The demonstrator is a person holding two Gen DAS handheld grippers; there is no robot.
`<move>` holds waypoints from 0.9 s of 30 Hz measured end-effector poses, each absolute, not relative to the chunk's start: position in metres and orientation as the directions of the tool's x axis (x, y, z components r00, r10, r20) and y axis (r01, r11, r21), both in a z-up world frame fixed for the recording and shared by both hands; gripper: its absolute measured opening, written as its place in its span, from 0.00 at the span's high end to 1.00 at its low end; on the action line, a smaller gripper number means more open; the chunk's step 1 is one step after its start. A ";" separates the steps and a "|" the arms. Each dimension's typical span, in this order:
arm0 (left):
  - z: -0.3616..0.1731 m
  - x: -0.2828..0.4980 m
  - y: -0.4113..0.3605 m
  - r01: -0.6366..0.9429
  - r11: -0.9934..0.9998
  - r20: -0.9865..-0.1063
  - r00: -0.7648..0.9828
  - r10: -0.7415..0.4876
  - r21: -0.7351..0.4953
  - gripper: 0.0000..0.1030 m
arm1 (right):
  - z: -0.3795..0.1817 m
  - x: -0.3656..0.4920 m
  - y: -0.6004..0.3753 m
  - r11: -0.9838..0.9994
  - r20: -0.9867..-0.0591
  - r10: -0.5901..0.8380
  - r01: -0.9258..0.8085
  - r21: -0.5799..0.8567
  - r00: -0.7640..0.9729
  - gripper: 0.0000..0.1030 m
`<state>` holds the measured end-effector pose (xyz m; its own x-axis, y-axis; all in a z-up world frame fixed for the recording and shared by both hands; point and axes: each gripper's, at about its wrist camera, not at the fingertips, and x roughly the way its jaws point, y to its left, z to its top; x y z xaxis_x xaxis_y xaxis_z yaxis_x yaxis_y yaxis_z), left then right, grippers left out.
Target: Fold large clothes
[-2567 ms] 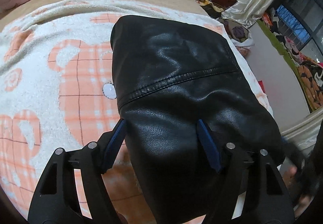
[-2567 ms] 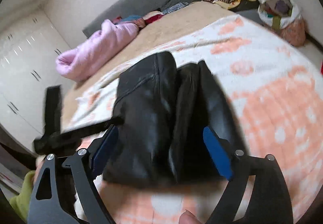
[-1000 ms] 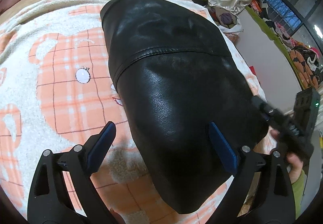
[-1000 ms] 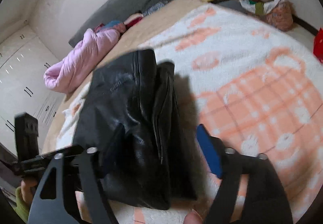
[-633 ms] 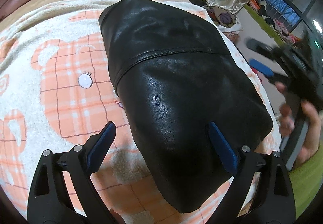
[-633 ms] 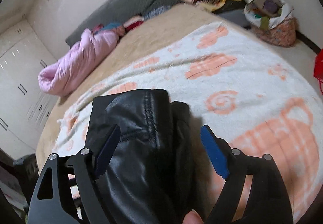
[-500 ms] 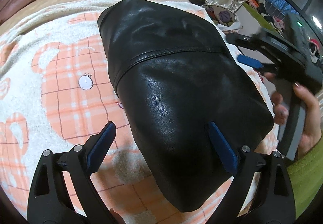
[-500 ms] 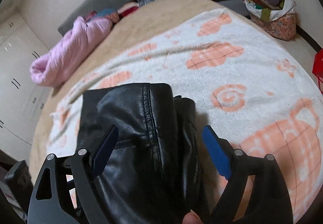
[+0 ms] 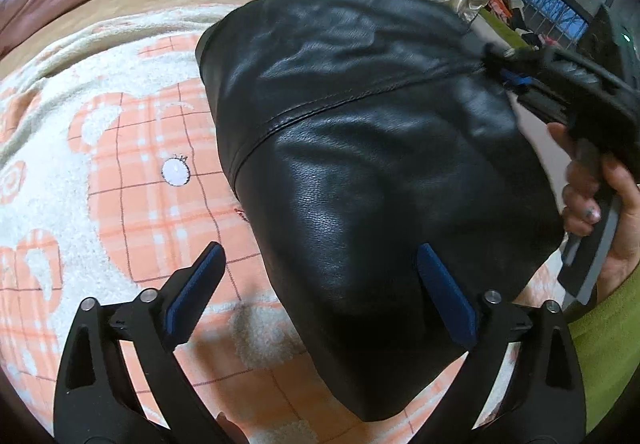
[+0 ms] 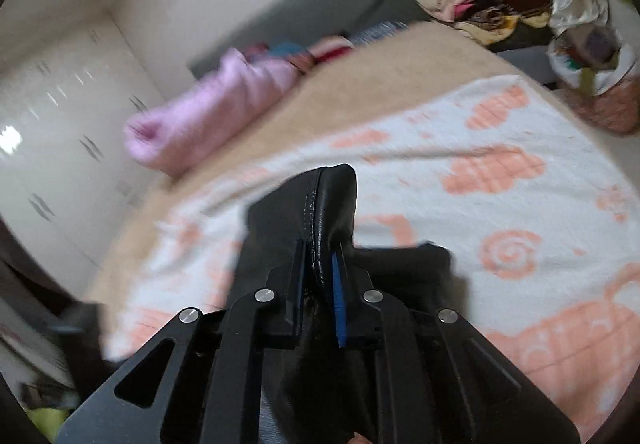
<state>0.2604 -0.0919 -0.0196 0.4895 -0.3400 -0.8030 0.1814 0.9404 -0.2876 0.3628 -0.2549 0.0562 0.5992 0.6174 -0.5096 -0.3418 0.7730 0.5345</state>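
While the right gripper (image 10: 318, 284) pinches a seam of the thick, slippery black jacket (image 9: 360, 148) on the blanket (image 9: 100, 164), the left gripper (image 9: 320, 284) waits wide apart above its near end.

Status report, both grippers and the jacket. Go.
Left gripper open, hovering over black leather jacket. Right gripper shut on a seamed jacket edge. Jacket bundled on the bear-print blanket. Nothing in the way.
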 end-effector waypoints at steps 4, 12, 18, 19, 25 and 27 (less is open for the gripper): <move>-0.021 0.259 -0.092 0.181 0.937 -0.803 0.483 -0.349 -0.298 0.12 | 0.046 0.372 -0.273 0.705 -0.471 0.669 -0.291 0.646 0.575 0.90; -0.032 0.259 -0.095 0.200 0.923 -0.816 0.432 -0.385 -0.330 0.10 | -0.008 0.371 -0.298 0.733 -0.545 0.585 -0.105 0.672 0.601 0.90; -0.036 0.263 -0.095 0.195 0.913 -0.814 0.415 -0.407 -0.357 0.10 | -0.010 0.366 -0.278 0.893 -0.661 0.391 -0.088 0.442 0.641 0.85; -0.036 0.264 -0.097 0.196 0.913 -0.813 0.415 -0.407 -0.357 0.10 | -0.013 0.368 -0.276 0.905 -0.674 0.368 -0.081 0.417 0.640 0.84; -0.040 0.265 -0.104 0.186 0.903 -0.806 0.406 -0.430 -0.388 0.09 | -0.039 0.372 -0.286 0.915 -0.715 0.331 -0.024 0.403 0.616 0.77; -0.040 0.265 -0.105 0.186 0.903 -0.807 0.405 -0.429 -0.387 0.09 | -0.039 0.372 -0.290 0.907 -0.710 0.343 -0.020 0.420 0.615 0.75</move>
<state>0.2650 -0.1049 -0.0400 0.4048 -0.4290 -0.8075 0.1859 0.9033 -0.3867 0.3718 -0.2896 -0.0394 0.6149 0.3428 -0.7102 -0.0202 0.9071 0.4204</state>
